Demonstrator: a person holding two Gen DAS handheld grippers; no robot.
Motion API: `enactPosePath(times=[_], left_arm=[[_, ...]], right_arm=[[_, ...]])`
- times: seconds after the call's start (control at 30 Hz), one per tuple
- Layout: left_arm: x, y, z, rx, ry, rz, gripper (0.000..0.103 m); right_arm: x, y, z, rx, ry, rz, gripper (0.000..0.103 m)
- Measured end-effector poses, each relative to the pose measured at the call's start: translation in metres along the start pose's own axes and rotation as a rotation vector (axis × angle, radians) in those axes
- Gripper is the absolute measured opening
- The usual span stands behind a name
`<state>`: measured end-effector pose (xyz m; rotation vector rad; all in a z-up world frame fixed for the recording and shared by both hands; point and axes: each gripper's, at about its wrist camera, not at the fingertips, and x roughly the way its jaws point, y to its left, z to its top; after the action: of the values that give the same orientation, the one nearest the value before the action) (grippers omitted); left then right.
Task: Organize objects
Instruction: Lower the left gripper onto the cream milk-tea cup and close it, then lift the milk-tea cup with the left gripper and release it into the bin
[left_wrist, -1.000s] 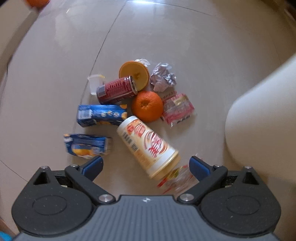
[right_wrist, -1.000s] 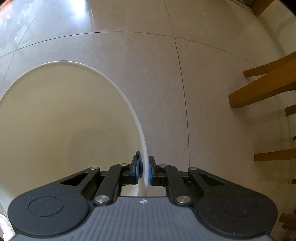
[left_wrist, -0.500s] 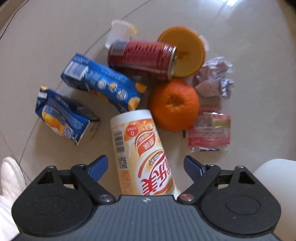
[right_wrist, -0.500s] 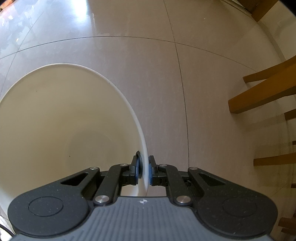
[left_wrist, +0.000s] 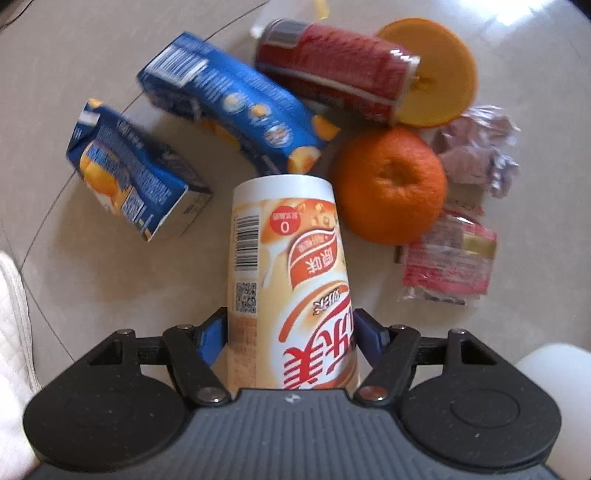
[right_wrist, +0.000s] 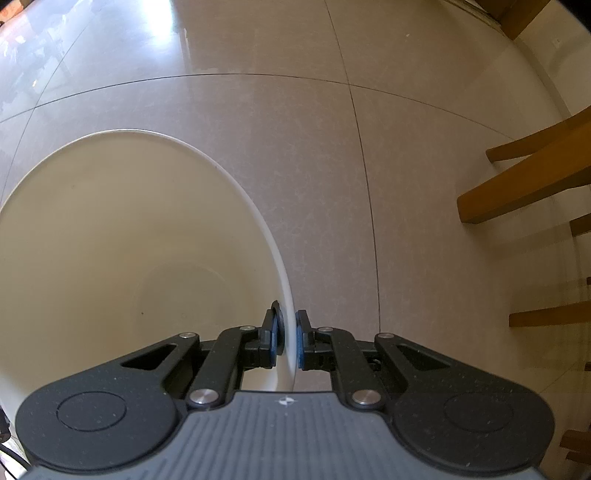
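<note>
In the left wrist view my left gripper (left_wrist: 290, 338) is shut on a cream and orange paper cup (left_wrist: 288, 258) that lies on the floor, bottom end pointing away. Around it lie two blue juice cartons (left_wrist: 136, 170) (left_wrist: 236, 103), a red can (left_wrist: 332, 70), a whole orange (left_wrist: 389, 184), an orange disc (left_wrist: 439, 88), crumpled foil (left_wrist: 476, 155) and a red snack wrapper (left_wrist: 447, 266). In the right wrist view my right gripper (right_wrist: 287, 341) is shut on the rim of a white bucket (right_wrist: 110, 229), which is empty inside.
Wooden chair legs (right_wrist: 524, 184) stand at the right of the right wrist view. The bucket's white edge (left_wrist: 554, 376) shows at the lower right of the left wrist view, and a white cloth (left_wrist: 11, 332) at its left edge. The floor is beige tile.
My left gripper has come down onto the pile and its fingers have closed from wide open onto the paper cup. The right gripper and the bucket have hardly moved.
</note>
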<state>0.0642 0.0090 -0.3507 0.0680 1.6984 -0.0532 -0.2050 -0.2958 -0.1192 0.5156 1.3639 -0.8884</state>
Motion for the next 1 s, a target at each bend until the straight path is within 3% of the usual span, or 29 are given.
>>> enactPosePath(times=[0.2, 0.43, 0.53, 0.77, 1.0], left_arm=[[-0.020, -0.015, -0.006, 0.139, 0.001, 0.013, 0.070], [-0.068, -0.035, -0.019, 0.378, -0.031, 0.057, 0.070], [-0.099, -0.041, -0.022, 0.473, -0.046, 0.059, 0.070], [-0.189, -0.070, -0.041, 0.806, -0.134, 0.060, 0.071], [-0.280, -0.130, -0.069, 1.050, -0.178, -0.038, 0.071]], right_arm=[[0.001, 0.003, 0.001, -0.006, 0.004, -0.002, 0.012], [-0.001, 0.004, 0.002, -0.029, 0.006, 0.006, 0.011], [0.000, 0.004, 0.002, -0.028, 0.008, 0.011, 0.011], [0.000, 0.002, 0.004, -0.026, 0.020, 0.014, 0.011], [-0.001, 0.001, 0.007, -0.055, 0.030, 0.043, 0.010]])
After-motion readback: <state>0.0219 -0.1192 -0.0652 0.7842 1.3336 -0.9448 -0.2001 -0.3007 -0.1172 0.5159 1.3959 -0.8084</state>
